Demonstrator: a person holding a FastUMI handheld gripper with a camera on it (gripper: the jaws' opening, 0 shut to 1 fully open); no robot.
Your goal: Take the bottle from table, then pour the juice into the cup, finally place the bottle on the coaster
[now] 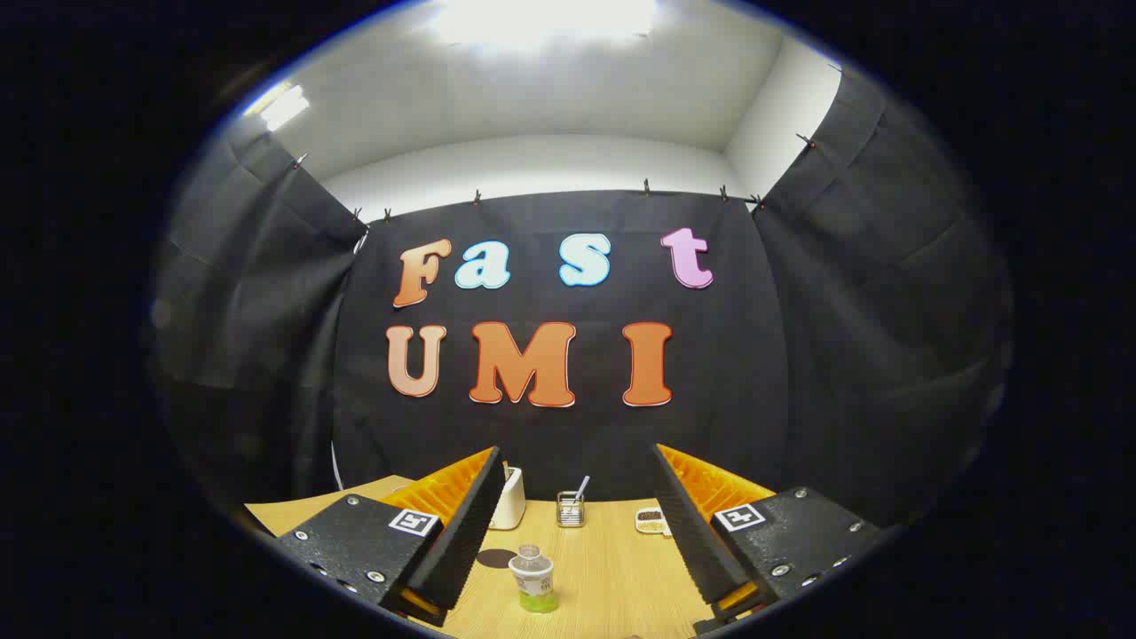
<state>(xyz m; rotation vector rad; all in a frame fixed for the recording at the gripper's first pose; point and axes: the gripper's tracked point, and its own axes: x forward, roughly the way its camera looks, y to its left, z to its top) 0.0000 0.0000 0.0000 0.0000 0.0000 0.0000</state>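
Bottle [533, 579] stands upright on the bench [603, 559], lower centre of frame, between my released jaws, nearer the left one, untouched. Coaster [495, 558] lies just behind-left of it. I judge a short forward advance should bracket it.

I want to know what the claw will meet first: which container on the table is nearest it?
The bottle, standing between the open claw fingers; the white cup stands beyond it by the wall.

Gripper-mounted fisheye, low above the table [612, 568], facing the booth's back wall.
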